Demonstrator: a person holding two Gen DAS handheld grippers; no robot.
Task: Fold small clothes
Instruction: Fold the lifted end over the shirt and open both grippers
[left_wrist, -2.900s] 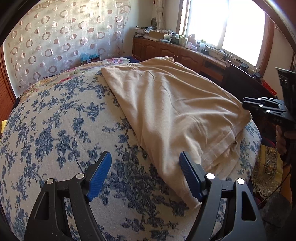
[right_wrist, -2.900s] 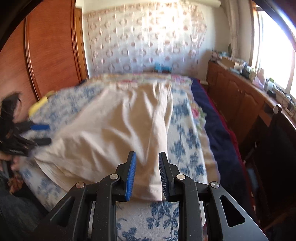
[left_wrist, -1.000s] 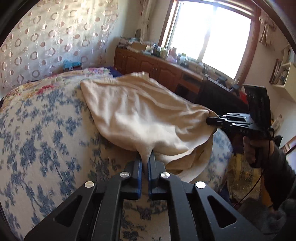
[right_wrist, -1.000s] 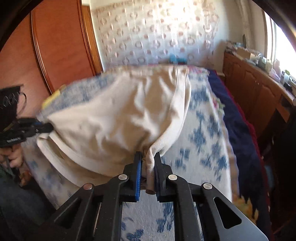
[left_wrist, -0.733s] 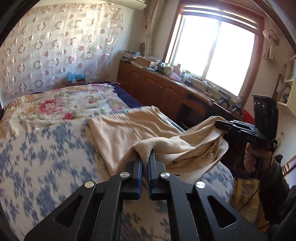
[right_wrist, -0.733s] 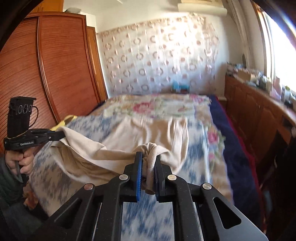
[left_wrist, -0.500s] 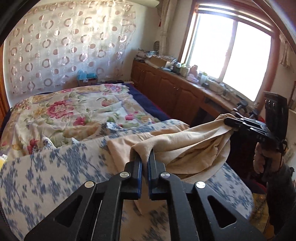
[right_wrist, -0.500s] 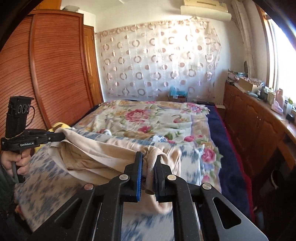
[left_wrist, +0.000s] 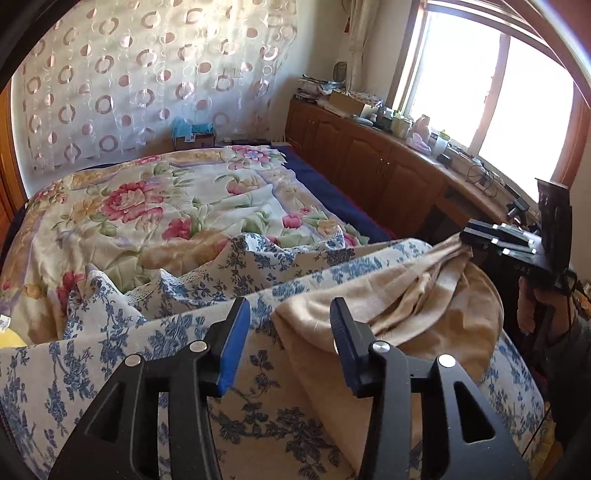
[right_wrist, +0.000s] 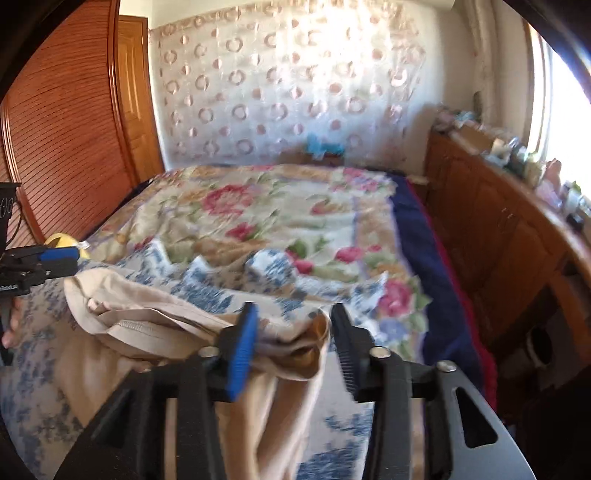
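While the beige garment (left_wrist: 391, 314) lies bunched in loose folds at the near edge of the bed (left_wrist: 155, 229), on a blue-flowered sheet (left_wrist: 258, 369), both grippers are seen with their jaws parted. The left gripper (left_wrist: 286, 345) has just been opening: its fingers (left_wrist: 232, 343) stand about half apart, a folded edge of the garment is seen between them and beside the right-hand finger, and no pad is pressed on the cloth. From the right wrist view, the right gripper (right_wrist: 291, 347) has likewise just been opening; a bunched corner of the garment (right_wrist: 295, 350) is seen sagging between its fingers (right_wrist: 242, 350), loose, touched at most by the blue pad on one side, though blur leaves that contact unclear. In the left wrist view the right gripper (left_wrist: 495, 240) is seen at the garment's far right end, near the bed's right edge, held by a hand (left_wrist: 532, 310); whether cloth is still caught there cannot be told from that side. Beyond the sheet, a rose-patterned quilt (left_wrist: 147, 199) is spread toward the head of the bed, and a wooden cabinet (left_wrist: 369, 158) runs along the right under the window (left_wrist: 480, 81).
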